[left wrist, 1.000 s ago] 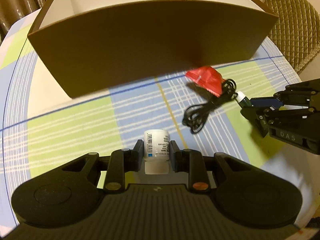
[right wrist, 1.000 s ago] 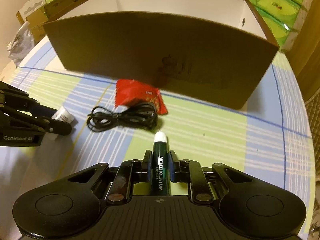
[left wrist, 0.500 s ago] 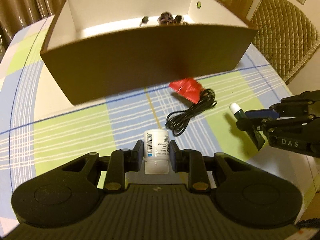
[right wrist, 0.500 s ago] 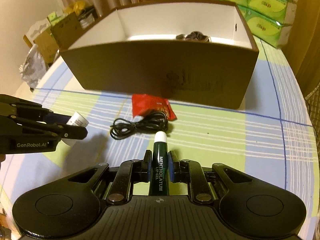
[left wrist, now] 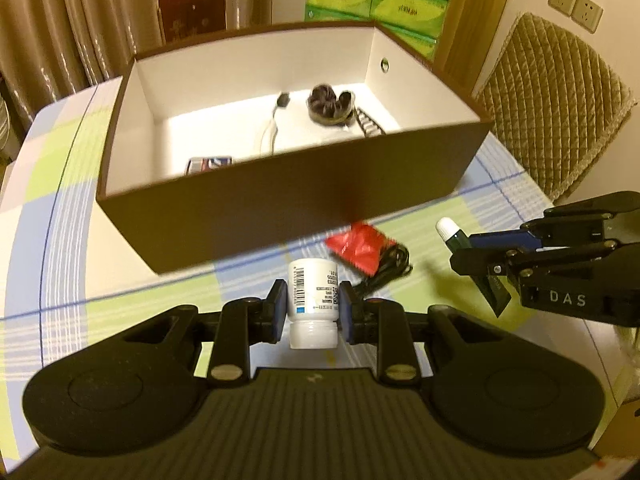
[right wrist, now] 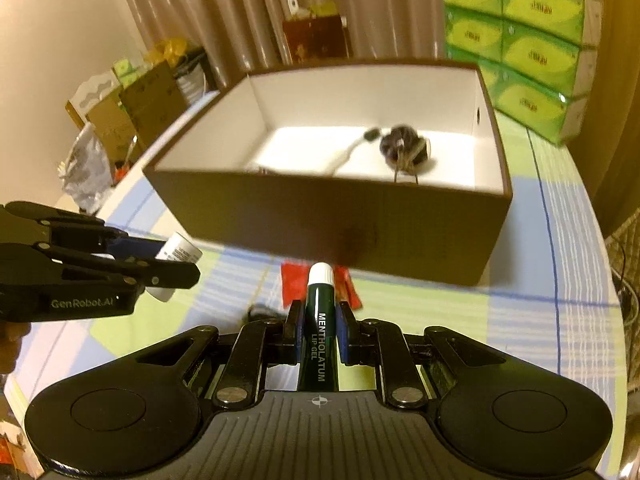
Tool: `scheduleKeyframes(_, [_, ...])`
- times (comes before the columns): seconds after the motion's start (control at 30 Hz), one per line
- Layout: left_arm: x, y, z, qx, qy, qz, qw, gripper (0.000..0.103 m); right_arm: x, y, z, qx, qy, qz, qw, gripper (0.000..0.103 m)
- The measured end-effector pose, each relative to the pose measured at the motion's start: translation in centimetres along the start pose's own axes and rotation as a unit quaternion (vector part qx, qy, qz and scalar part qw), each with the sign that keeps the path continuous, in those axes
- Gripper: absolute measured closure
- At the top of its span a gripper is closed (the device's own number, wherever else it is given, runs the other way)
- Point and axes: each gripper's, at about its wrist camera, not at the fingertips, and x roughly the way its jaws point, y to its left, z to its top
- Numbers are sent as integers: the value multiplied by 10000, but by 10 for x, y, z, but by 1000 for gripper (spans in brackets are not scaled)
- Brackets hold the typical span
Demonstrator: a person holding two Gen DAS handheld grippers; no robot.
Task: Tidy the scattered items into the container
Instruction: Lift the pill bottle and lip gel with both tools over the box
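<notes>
I had the white bottle (left wrist: 313, 300) pinched between the pads of my left gripper (left wrist: 313, 312), low in the centre of the left wrist view, barcode label facing up; its small print was too fine to read. In my right gripper (right wrist: 319, 334), closed tight, sat the dark green lip balm tube (right wrist: 319, 344) with its white cap forward, lettered "MENTHOLATUM LIP GEL".

Compared with a second earlier, both tools had risen. Then the brown box (left wrist: 280, 216) showed me mostly its outer wall; now I looked over the near rim onto its white floor, in the upper middle of both views. I judged that both items were high enough to clear the wall, so carrying them forward and letting go was what remained for this pair.

Inside already lay a dark bundle (left wrist: 330, 104), a white cable (left wrist: 270, 132) and a small printed packet (left wrist: 210, 163) by the near wall. On the checked tablecloth (left wrist: 60, 200), just in front of the box, the red sachet (left wrist: 358, 246) and the black cord (left wrist: 386, 270) touching it were yet to be collected.

The right tool's side read "DAS", the left's "GenRobot.AI". Green tissue packs (right wrist: 520, 40) were stacked at upper right.
</notes>
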Motion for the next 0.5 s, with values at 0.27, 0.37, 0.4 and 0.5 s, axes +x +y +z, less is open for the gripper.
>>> scheduleKeyframes(0.27, [-13,5,28,107,-292,57,9995,81,-3,1,41,-57,-357,185,9992,90])
scheduleKeyframes(0.37, [-16,10,41,170,-414,60,9990,81,-1,2,58,-120,-483,229,9985,90])
scheduleKeyframes(0.4, [-17,11,46,194,-451,63,9988,81,-1,3,64,-144,-523,238,9982,90])
scheduleKeyframes(0.5, [-19,16,60,257,-572,89,9980,81,4,5,80,-194,-612,279,9975,90])
